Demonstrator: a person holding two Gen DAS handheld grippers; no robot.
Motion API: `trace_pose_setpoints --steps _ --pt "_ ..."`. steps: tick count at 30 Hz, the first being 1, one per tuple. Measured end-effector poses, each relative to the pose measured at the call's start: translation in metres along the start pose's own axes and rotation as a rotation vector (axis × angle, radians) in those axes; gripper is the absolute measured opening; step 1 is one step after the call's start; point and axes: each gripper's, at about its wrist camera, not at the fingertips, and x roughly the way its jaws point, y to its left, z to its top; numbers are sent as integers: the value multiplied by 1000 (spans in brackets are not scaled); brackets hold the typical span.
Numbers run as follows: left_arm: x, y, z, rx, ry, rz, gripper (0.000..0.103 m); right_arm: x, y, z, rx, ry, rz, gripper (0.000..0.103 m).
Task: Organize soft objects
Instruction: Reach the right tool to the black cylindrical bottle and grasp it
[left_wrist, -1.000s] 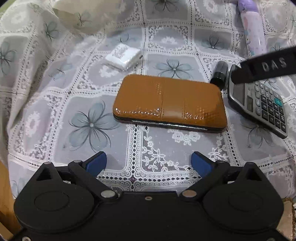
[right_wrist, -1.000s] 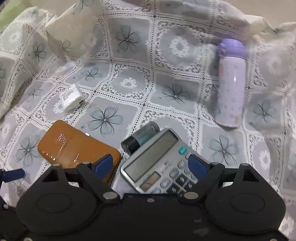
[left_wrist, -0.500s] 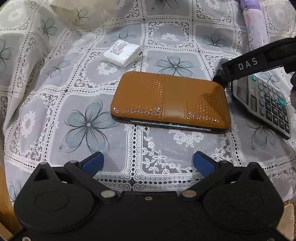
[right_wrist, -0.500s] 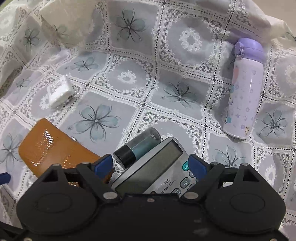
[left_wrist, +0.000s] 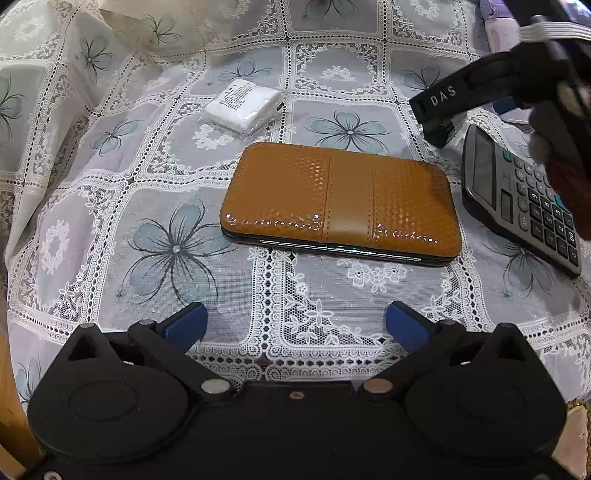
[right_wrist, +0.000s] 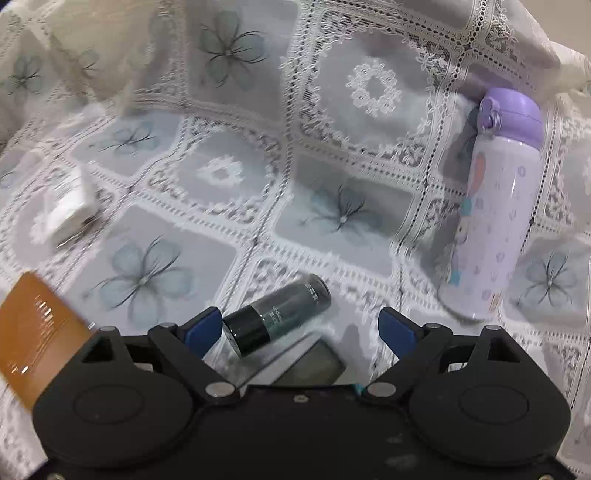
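Observation:
A brown textured wallet case (left_wrist: 340, 206) lies flat on the lace tablecloth (left_wrist: 173, 251), just ahead of my left gripper (left_wrist: 295, 321), which is open and empty. A white wrapped packet (left_wrist: 242, 107) sits beyond the case. My right gripper (right_wrist: 300, 326) hangs over a dark cylindrical bottle (right_wrist: 277, 317) lying on its side. Its jaws are opening. The bottle's cap end lies close by the left finger, and the pads do not press on it. One of the right gripper's fingers (left_wrist: 439, 99) shows at the upper right of the left wrist view.
A grey calculator (left_wrist: 517, 199) lies right of the wallet case, with its top edge (right_wrist: 314, 365) under the right gripper. A purple-capped flask (right_wrist: 495, 206) lies on its side at the right. The cloth rises in folds at the back (right_wrist: 110, 48). A wooden edge (left_wrist: 11, 406) shows at the lower left.
My right gripper has moved forward and down across the calculator, so the dark bottle now sits at its fingertips. My left gripper has stayed put, its fingers slightly wider apart.

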Motion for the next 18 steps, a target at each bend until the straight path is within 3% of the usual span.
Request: trace_pose_setpoints --steps 5,11,18 --pt "0 0 0 0 -1 0 101 15 -18 8 37 -11 -4 91" --pt "0 0 0 1 -3 0 101 22 -49 7 128 5 105 91" --pt "0 0 0 1 -5 0 101 26 -49 3 67 -5 135 92"
